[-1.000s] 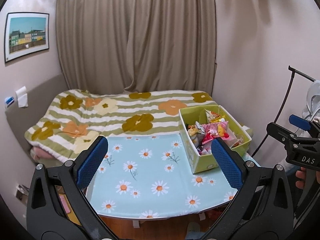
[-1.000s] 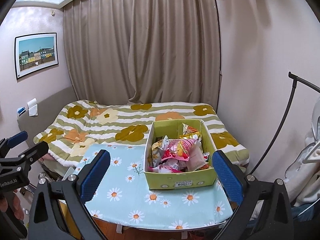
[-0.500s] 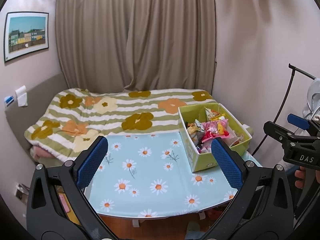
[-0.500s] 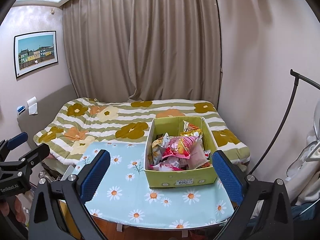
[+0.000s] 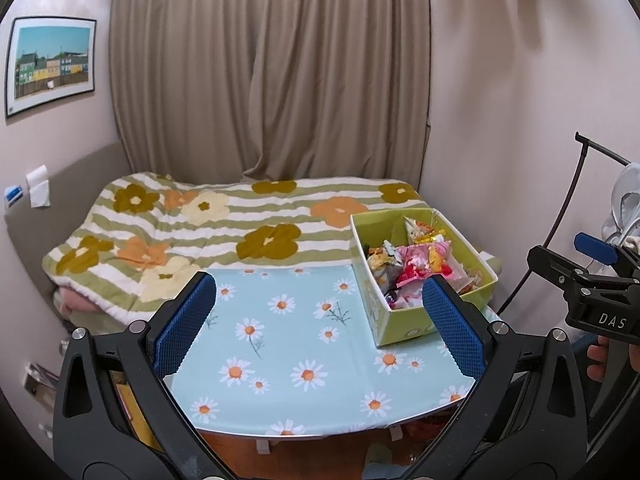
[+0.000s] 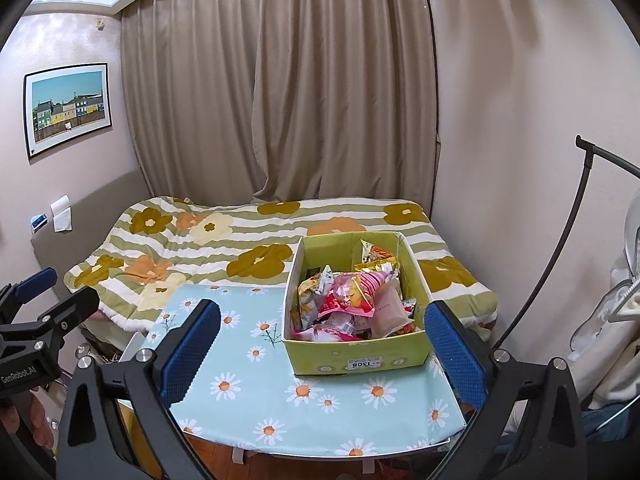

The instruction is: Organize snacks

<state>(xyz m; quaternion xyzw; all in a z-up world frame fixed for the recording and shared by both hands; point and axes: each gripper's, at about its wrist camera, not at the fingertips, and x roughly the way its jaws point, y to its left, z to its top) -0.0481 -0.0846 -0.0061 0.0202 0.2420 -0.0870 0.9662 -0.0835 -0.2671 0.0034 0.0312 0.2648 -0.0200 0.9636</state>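
Ahead of the right hand-held gripper point(image 6: 320, 348), just beyond its spread blue pads point(image 6: 190, 346), a green box point(image 6: 356, 354) sits on the daisy-print worktop point(image 6: 248, 392). The box is heaped with snacks point(image 6: 352, 300) in pink, yellow and orange wrappers. This hand-held gripper is released, with nothing between its fingers. The left hand-held gripper point(image 5: 318, 326) is likewise released and empty; from it the box point(image 5: 380, 300) lies forward and to the right, near the worktop's point(image 5: 280, 360) far right corner. Beyond the worktop, farther from both, a bed point(image 6: 240, 236) with a flowered, striped cover runs back to closed curtains point(image 6: 280, 92). A framed picture point(image 6: 68, 108) hangs on the wall to the left.
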